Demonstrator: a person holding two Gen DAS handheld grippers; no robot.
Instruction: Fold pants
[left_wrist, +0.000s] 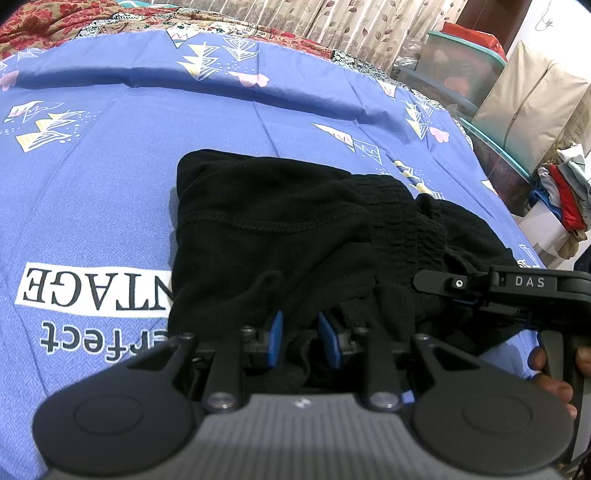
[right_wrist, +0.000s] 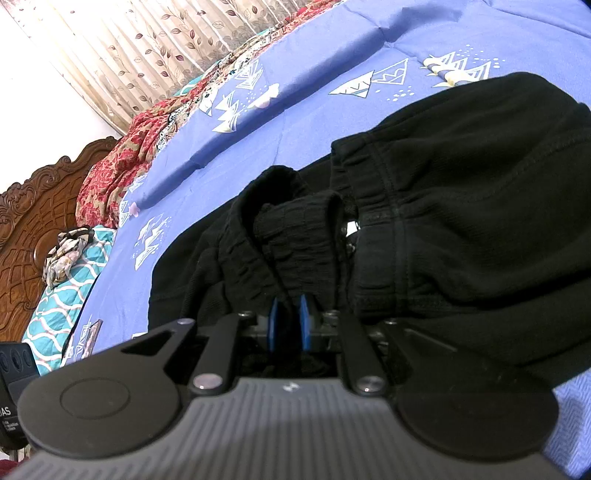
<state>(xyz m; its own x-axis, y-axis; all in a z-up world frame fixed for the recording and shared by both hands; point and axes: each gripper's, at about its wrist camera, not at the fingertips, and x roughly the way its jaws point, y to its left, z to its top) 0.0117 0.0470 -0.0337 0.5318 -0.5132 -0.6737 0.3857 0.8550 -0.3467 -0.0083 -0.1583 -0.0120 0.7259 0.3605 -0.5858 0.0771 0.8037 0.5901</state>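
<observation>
Black pants (left_wrist: 273, 229) on blue patterned bedsheet (left_wrist: 110, 184)

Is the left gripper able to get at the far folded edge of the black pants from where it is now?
Probably yes. The left gripper sits at the near edge of the black pants, and only bare blue bedsheet surrounds the far fold; it holds cloth now.

Both my wrist cameras sit low and close, looking forward along the fingers; both views share the black pants (left_wrist: 280, 229) (right_wrist: 461, 206) on the blue bedsheet (left_wrist: 110, 192) (right_wrist: 295, 110).
</observation>
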